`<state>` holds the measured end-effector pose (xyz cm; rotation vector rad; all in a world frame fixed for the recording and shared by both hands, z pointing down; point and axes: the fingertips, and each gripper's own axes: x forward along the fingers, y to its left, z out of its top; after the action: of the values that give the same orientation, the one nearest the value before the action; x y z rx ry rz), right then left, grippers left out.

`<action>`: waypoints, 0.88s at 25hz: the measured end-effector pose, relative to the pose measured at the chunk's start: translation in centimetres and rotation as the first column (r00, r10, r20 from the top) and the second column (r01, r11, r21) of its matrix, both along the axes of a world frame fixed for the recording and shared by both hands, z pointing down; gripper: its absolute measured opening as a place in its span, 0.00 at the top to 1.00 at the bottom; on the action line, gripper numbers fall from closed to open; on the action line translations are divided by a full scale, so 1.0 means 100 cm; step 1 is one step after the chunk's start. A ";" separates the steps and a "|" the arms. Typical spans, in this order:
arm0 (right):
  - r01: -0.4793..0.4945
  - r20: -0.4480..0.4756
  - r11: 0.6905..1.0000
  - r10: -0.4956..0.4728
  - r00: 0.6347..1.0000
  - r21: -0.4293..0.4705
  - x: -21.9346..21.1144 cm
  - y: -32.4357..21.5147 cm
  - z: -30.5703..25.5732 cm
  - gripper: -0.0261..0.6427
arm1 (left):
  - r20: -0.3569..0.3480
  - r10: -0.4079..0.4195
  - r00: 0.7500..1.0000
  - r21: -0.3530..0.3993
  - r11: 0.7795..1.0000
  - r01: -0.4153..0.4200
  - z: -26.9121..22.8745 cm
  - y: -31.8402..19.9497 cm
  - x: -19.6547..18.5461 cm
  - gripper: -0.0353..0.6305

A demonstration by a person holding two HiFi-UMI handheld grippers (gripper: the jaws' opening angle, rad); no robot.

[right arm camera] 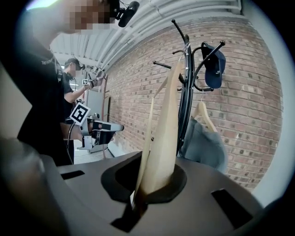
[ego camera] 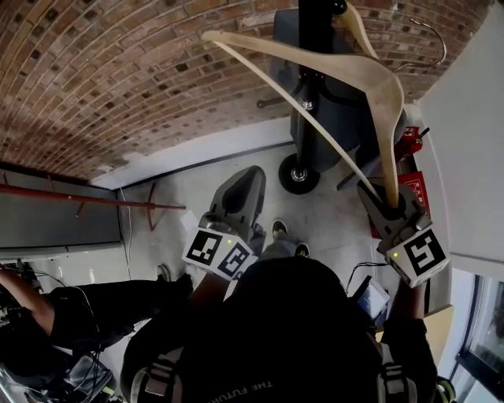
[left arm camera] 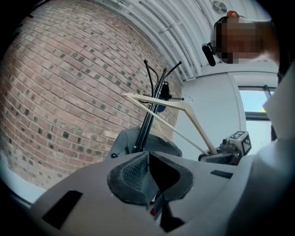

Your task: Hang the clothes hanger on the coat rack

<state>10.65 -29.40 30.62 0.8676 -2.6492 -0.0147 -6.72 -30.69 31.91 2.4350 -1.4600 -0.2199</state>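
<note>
A: Where's the wooden clothes hanger [ego camera: 391,142]?
B: One arm's end is clamped in the right hand-held gripper [ego camera: 390,201], raised beside the coat rack [ego camera: 315,24], hook hanging free
A: And the left hand-held gripper [ego camera: 250,175]?
B: Jaws together, holding nothing

Hanger [ego camera: 391,142] stands in right claw [ego camera: 386,208], before the coat rack [ego camera: 315,31].

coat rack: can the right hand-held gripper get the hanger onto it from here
Probably yes: the right hand-held gripper grips the wooden hanger, and the coat rack stands close ahead with bare upper pegs; a cap takes one.
</note>
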 end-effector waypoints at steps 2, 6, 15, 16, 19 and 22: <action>-0.004 -0.044 1.000 0.005 0.999 0.017 -0.002 -0.014 -0.002 0.93 | -0.011 0.010 1.000 0.013 1.000 -0.010 -0.002 -0.015 -0.010 0.90; 0.004 -0.107 0.999 -0.001 0.994 0.031 -0.008 -0.041 -0.006 0.93 | -0.034 0.027 0.999 0.035 0.999 -0.026 -0.004 -0.039 -0.031 0.90; -0.056 -0.276 0.998 0.058 0.959 0.013 -0.012 -0.081 -0.003 0.93 | -0.061 0.059 0.996 0.050 0.997 -0.056 0.002 -0.068 -0.063 0.90; -0.058 -0.284 0.998 0.059 0.957 0.011 -0.012 -0.084 -0.004 0.93 | -0.063 0.060 0.996 0.052 0.997 -0.056 0.001 -0.069 -0.065 0.90; -0.071 -0.297 0.998 0.068 0.953 0.000 -0.011 -0.091 -0.006 0.93 | -0.073 0.055 0.996 0.054 0.997 -0.051 0.001 -0.073 -0.070 0.90; -0.076 -0.308 0.997 0.068 0.949 -0.012 -0.009 -0.099 -0.003 0.93 | -0.076 0.045 0.996 0.051 0.998 -0.041 0.002 -0.077 -0.073 0.90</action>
<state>9.78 -39.34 30.27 0.8755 -2.3220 -0.0927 -14.00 -38.40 32.10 2.4649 -1.3833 -0.3403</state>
